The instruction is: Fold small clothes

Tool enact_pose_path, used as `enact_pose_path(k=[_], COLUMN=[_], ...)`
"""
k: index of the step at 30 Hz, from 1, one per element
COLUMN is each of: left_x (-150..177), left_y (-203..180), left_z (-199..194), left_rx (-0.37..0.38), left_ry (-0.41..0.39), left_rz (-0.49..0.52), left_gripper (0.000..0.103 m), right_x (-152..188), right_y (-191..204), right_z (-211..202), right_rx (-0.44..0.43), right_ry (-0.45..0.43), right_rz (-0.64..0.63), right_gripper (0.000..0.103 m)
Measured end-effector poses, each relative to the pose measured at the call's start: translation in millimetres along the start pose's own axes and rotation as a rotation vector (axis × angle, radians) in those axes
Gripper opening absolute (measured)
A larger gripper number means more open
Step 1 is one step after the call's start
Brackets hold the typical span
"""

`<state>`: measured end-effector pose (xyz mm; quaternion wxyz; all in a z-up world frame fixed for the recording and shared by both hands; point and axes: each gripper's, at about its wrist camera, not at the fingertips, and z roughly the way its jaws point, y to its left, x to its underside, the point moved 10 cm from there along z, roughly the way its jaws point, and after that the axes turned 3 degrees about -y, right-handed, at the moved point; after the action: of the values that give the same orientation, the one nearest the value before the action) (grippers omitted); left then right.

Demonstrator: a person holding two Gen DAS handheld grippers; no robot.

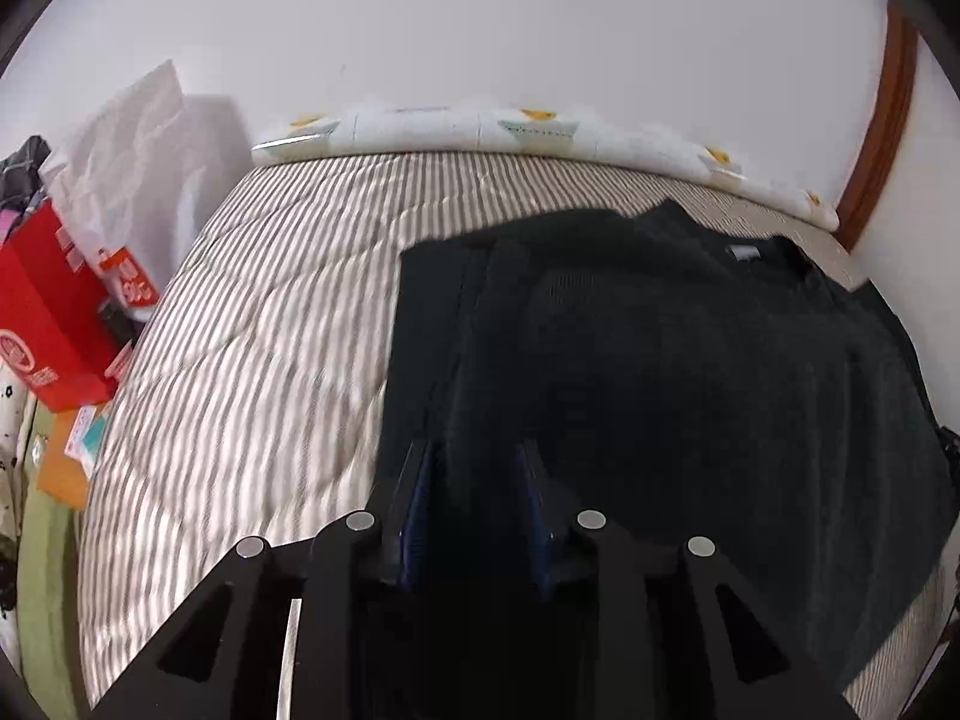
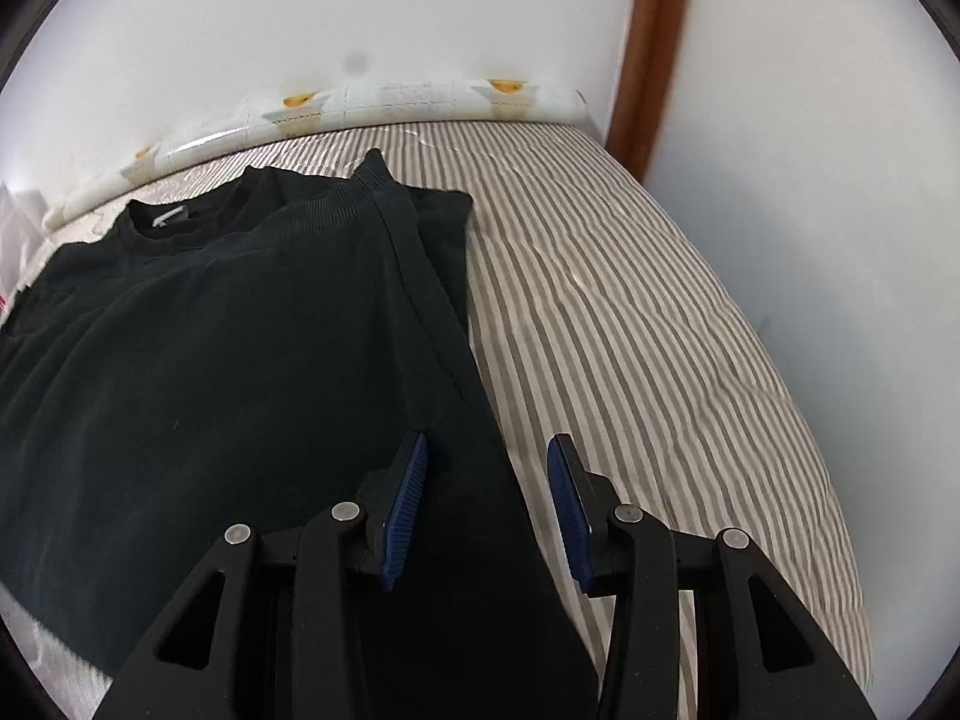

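Black shirt (image 2: 210, 360) lay on striped bed (image 2: 630, 330). Left gripper (image 1: 478, 450) jaws wide over shirt's left edge. Right gripper (image 2: 487, 450) jaws wide, straddling its right edge.

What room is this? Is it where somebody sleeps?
Probably a bedroom. A black knit sweater lies spread on a bed with a grey-and-white striped quilt, and a white pillow printed with yellow shapes sits along the plain white wall. Red cardboard boxes are piled beside the bed.
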<state>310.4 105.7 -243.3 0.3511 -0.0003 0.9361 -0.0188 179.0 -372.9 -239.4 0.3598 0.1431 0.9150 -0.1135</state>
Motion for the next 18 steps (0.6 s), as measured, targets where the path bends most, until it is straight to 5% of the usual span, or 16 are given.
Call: enact_pose_path(k=[8,18], left_x=[51,105], left_y=[27,56], left_z=[-44,-91], left_rx=[0.030,0.103], left_ry=[0.002,0.001], left_rz=[-0.056,-0.182], left_gripper=[0.036,0.051], right_x=[-9,0], right_y=[16,170], right_z=[-37,-76], right_rx=[0.035,-0.131], right_ry=[-0.005,-0.062], right_rz=[-0.001,-0.194], right_gripper=[0.042,0.050])
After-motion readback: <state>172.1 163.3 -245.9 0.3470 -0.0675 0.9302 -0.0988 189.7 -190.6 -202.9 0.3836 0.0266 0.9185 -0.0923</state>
